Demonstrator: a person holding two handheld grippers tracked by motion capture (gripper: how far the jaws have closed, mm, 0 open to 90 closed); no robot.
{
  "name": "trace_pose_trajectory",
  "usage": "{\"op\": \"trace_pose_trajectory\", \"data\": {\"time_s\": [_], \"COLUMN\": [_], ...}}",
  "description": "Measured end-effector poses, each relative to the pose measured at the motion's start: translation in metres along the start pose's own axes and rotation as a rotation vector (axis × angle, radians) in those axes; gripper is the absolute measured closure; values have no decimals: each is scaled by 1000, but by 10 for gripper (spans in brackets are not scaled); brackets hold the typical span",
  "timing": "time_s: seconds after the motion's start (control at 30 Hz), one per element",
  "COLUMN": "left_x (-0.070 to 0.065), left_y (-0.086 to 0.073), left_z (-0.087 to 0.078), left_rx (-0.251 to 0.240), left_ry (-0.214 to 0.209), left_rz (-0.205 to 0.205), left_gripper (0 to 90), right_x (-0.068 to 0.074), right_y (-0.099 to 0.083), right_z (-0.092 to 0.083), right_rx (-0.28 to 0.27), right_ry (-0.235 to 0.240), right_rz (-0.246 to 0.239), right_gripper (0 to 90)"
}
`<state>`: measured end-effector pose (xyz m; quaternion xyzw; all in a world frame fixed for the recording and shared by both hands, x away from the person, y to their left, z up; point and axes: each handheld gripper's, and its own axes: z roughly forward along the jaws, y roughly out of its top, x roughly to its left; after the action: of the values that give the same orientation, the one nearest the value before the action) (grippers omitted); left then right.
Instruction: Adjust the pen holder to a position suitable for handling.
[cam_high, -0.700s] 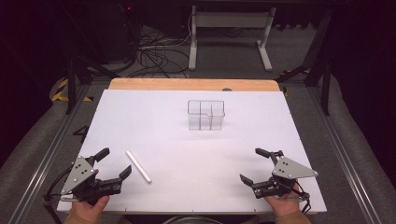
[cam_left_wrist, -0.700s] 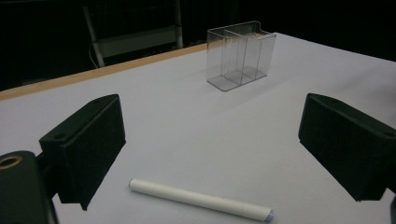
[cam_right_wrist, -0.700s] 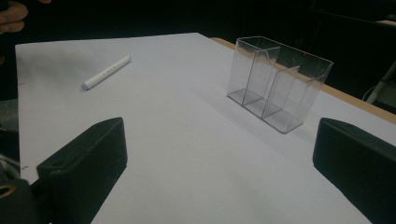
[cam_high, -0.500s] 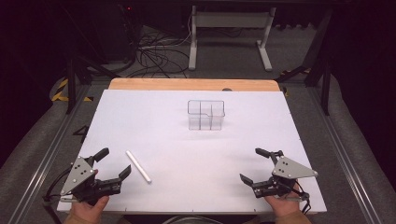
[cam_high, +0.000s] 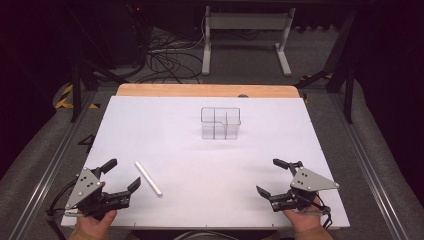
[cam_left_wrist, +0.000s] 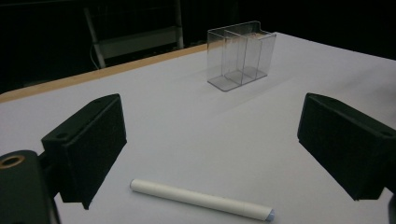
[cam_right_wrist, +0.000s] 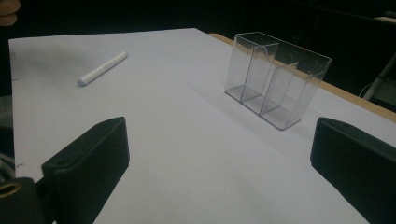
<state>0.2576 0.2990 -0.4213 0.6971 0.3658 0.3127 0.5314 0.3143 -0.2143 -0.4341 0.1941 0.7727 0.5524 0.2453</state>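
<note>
High view: two hand-held grippers rest at the lower corners of the white table (cam_high: 300, 130). The left gripper (cam_high: 123, 175), lower left of the frame, has its jaws spread wide with nothing between them; the right gripper (cam_high: 269, 176), lower right, is likewise spread and empty. The white marker (cam_high: 148, 178) lies flat on the sheet just right of the left gripper, slanting from upper left to lower right, touching neither jaw. The clear holder (cam_high: 221, 122) stands upright above centre, well apart from both grippers; its compartments look empty.

Left gripper view: we see the marker (cam_left_wrist: 201, 199) lying crosswise low in the frame, between and just ahead of the two black jaws, with the holder (cam_left_wrist: 242, 56) far behind at the top.

We judge the step in hand to be the reach for the marker. To do it well, we lower the left gripper until the jaws straddle the barrel near its middle, square to its length, then close gently so it cannot roll or pivot away.
</note>
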Motion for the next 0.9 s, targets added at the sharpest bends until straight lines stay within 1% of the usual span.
{"op": "trace_pose_trajectory", "data": {"time_s": [0.1, 0.23, 0.37, 0.5, 0.6, 0.63, 0.73, 0.9], "left_x": [0, 0, 0, -1, -2, -2, -2, -1], "left_y": [0, 0, 0, 1, 1, 1, 1, 1], "left_z": [0, 0, 0, 0, 0, 1, 1, 2], "left_rx": [2, -4, 0, 4, 7, 10, 9, 7], "left_ry": [-1, -11, -3, 3, 5, 7, 6, 6], "left_rz": [1, -5, -1, 10, 21, 25, 21, 23], "left_gripper": [88, 88, 89, 90, 90, 90, 90, 90], "right_x": [0, -1, -2, -4, -6, -7, -9, -13], "right_y": [0, 2, 5, 11, 15, 16, 19, 26], "right_z": [0, 0, 0, 2, 5, 6, 8, 14], "right_rx": [2, -1, 2, 10, 13, 16, 23, 22], "right_ry": [-2, -1, -3, 2, 11, 11, 13, 21], "right_rz": [-3, 9, 14, 10, 21, 18, 19, 21], "right_gripper": [49, 49, 49, 49, 48, 48, 47, 46]}}
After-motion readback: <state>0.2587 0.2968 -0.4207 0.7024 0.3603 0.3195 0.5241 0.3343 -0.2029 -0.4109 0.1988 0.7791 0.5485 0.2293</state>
